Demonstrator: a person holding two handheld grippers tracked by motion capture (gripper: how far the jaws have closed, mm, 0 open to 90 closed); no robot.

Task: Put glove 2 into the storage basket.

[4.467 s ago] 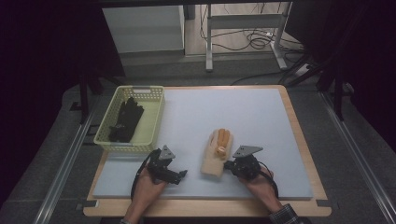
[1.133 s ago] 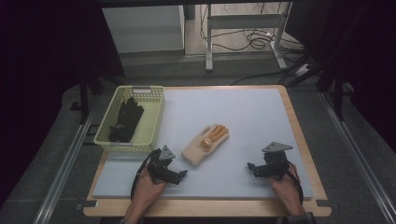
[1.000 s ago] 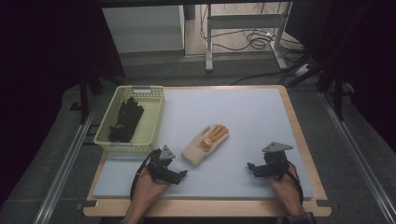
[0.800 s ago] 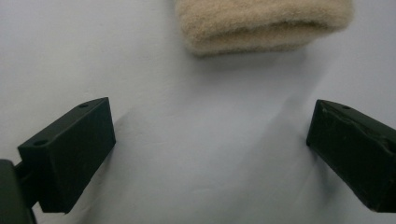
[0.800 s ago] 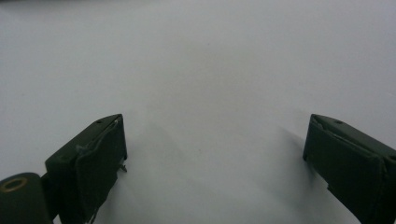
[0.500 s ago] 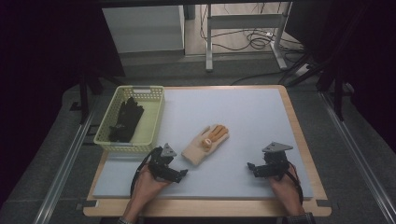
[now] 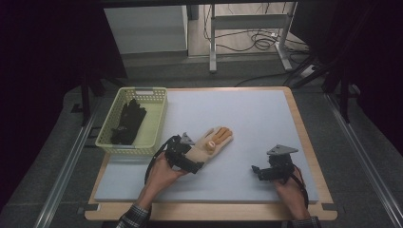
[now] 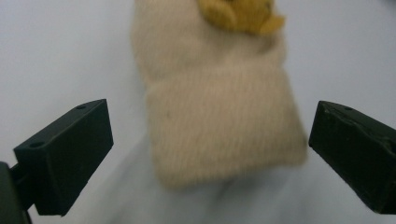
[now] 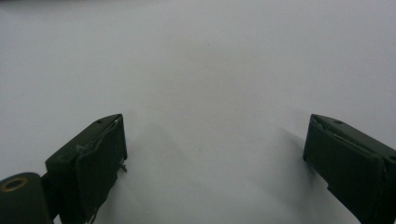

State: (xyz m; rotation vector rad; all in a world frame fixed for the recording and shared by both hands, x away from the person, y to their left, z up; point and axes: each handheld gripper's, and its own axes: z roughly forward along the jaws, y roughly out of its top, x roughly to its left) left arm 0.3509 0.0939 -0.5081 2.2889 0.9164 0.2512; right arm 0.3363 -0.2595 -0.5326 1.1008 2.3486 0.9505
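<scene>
Pale yellow slotted plastic basket (image 7: pixel 151 124) containing indistinct black gloves (image 7: pixel 128 121); left gripper (image 8: pixel 205 154) spread before blurred cream knitted glove (image 8: pixel 219 112); right gripper (image 9: pixel 215 158) spread.

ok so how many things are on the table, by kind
cream glove: 1
yellow basket: 1
black gloves heaped in the basket, too tangled to count separately: 1 pile
total: 3

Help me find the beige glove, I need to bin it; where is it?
In the high view the beige glove lies on the mat, right of the yellow basket, its cuff between the open left gripper jaws.
</scene>
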